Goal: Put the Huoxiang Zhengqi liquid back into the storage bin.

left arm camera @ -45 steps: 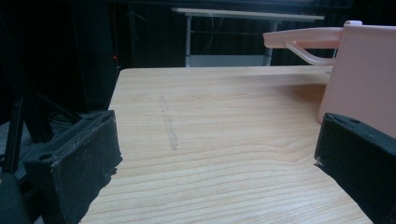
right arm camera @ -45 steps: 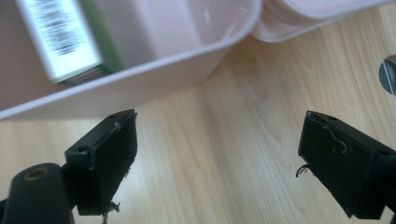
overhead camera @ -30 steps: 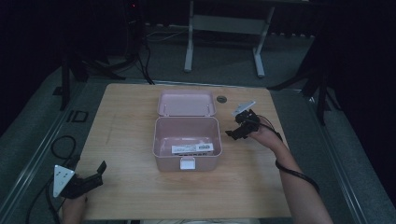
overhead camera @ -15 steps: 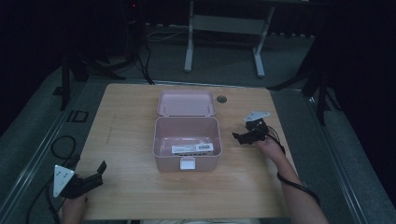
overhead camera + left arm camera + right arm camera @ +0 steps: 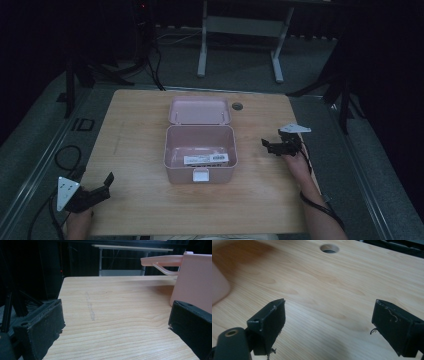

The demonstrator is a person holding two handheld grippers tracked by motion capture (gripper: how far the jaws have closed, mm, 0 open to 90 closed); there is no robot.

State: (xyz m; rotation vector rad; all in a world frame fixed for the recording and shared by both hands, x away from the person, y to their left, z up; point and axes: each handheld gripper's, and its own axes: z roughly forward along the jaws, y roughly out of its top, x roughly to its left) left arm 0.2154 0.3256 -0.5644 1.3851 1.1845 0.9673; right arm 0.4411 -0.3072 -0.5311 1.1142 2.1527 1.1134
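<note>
On the wooden table (image 5: 140, 125) the pink box (image 5: 200, 150) sits mid-table, lid flung back, a labelled packet (image 5: 206, 159) inside. The right gripper (image 5: 272, 146) has pulled away from the box's rim, jaws spread and empty; the left gripper (image 5: 102, 185) waits near the front corner, jaws released too. Drop-off looks finished.

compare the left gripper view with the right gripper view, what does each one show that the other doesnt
The left gripper view has the pink box's tall side wall with its opened lid jutting out, and a second table in the dark behind. The right gripper view has the round cable hole in the tabletop and just a blurred pink corner of the box at its left edge. Both share the wooden table and a hand-held gripper's own black jaws standing apart, holding nothing.
</note>
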